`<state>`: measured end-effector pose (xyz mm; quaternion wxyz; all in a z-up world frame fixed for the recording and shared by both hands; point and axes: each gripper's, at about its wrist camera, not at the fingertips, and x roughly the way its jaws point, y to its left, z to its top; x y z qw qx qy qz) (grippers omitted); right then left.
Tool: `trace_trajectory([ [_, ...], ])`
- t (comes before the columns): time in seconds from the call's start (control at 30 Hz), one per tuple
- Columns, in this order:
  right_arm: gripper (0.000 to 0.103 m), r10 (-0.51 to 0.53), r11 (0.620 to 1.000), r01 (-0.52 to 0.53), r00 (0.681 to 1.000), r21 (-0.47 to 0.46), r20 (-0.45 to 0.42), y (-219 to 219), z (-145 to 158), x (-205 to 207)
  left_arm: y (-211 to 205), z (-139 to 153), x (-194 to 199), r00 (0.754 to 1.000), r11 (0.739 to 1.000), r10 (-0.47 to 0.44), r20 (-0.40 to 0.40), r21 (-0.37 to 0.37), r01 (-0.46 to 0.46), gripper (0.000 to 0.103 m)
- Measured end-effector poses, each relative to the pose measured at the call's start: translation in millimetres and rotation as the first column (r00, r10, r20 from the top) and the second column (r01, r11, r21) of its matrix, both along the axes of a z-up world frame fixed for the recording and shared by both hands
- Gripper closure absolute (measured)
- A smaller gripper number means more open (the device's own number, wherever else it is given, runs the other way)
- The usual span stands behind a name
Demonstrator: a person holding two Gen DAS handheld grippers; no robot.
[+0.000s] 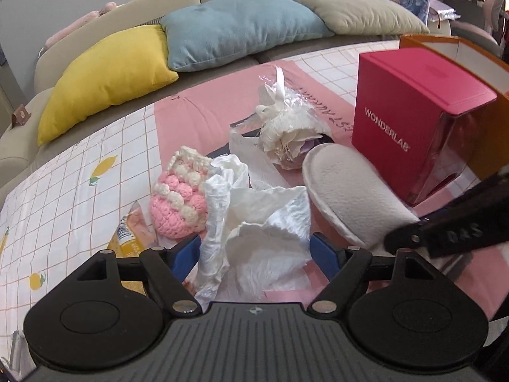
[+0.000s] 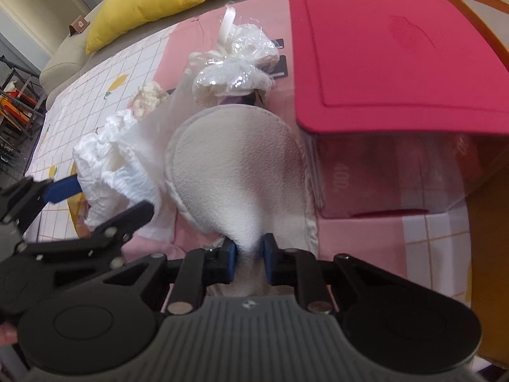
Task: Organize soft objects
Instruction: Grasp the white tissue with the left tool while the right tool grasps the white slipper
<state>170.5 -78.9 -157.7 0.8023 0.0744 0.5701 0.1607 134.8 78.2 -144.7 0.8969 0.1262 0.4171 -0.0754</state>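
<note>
Soft things lie in a heap on a table with a pink and white checked cloth [image 1: 79, 191]. In the left wrist view, a crumpled white tissue [image 1: 264, 232] sits right in the middle, between the two blue pads of the left gripper [image 1: 254, 251]. The pads stand wide apart on either side of the tissue and do not squeeze it, so this claw is let go. Just left of the tissue sits a pink and white knitted pouch [image 1: 179, 200]. A yellow packet [image 1: 127, 238] peeks out beside the pouch. Behind the tissue lies a white flower bundle in clear wrap [image 1: 286, 127]. To the right lies a white slipper [image 1: 350, 197], sole up, and the black arm of the other gripper reaches to its near end. A red box [image 1: 410, 121] stands close behind the slipper, with an orange box [image 1: 490, 127] behind that. Far back on a sofa rest a yellow pillow [image 1: 105, 79], a blue pillow [image 1: 235, 28] and a beige pillow [image 1: 350, 9].

In the right wrist view, the right gripper [image 2: 249, 256] is clenched on the near end of the slipper [image 2: 235, 165], and the fabric bunches up between its blue pads. The red box [image 2: 381, 57] stands tight against the slipper's right side and blocks that way. The tissue [image 2: 108, 159] lies on the left, touching the slipper, with the left gripper [image 2: 105, 203] around it. The flower bundle [image 2: 235, 63] sits past the slipper's far end.
</note>
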Motion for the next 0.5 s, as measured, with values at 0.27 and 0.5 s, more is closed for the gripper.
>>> trace_trajectory([
  [0.27,0.088,0.001,1.000,-0.001,1.000,0.003,0.003,-3,2,-3,-1,-18,12,0.998,1.000,0.023,-0.056,0.010,-0.023,0.057],
  [0.5,0.091,0.008,1.000,-0.010,0.998,0.030,0.057,-9,22,-8,19,11,5,0.994,0.985,0.106,-0.021,-0.136,-0.108,0.084],
])
